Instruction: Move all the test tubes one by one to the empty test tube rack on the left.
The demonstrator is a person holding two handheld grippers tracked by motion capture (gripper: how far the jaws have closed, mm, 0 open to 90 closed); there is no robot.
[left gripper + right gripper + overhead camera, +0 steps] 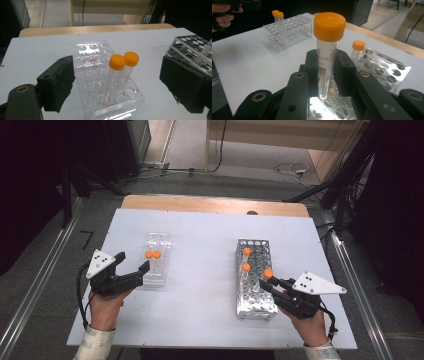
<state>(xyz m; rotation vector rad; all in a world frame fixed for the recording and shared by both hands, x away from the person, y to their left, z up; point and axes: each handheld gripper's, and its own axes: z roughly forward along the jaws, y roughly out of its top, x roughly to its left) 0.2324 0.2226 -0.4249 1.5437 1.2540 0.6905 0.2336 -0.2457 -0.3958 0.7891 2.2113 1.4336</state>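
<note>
My right gripper [270, 282] is shut on a clear tube with an orange cap [268, 273]. It holds the tube upright, its tip just over the holes of the metal rack [255, 300]. In the right gripper view the pads clamp the held tube [329, 27] below its cap. Two more capped tubes [246, 260] stand in that metal rack. My left gripper [133, 261] is open, its jaws either side of the near end of a clear plastic rack [95, 57]. The right jaw stands apart from it. Two orange-capped tubes [123, 61] stand side by side in that rack.
The white mat [200, 245] lies on a wooden table whose far edge [215, 204] shows beyond it. Open mat separates the two racks. Metal rails run along both sides, and cables lie on the floor behind.
</note>
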